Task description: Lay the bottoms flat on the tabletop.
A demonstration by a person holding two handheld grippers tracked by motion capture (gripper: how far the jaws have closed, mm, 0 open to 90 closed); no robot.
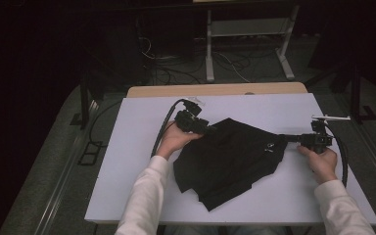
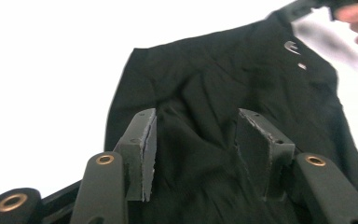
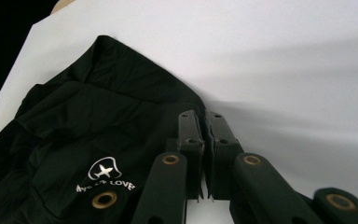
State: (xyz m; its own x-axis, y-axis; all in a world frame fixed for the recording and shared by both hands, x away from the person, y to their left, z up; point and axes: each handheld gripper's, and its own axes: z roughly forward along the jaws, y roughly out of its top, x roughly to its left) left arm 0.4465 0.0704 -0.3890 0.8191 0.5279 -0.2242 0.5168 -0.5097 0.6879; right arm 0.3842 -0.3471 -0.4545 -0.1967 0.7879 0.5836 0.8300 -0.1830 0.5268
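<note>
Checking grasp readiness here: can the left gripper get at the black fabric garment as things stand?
Probably yes: the left gripper stands open, its fingers either side of a fold of the black fabric garment, with nothing between.

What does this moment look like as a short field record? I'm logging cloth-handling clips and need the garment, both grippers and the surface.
garment: black garment, crumpled, lying on the table, small white logo facing up
surface: white table top
left gripper: fingers apart, black cloth between them, at the garment's far left edge
right gripper: fingers pressed together at the garment's right corner, pinching its edge
hands: one on each gripper, white sleeves
</note>
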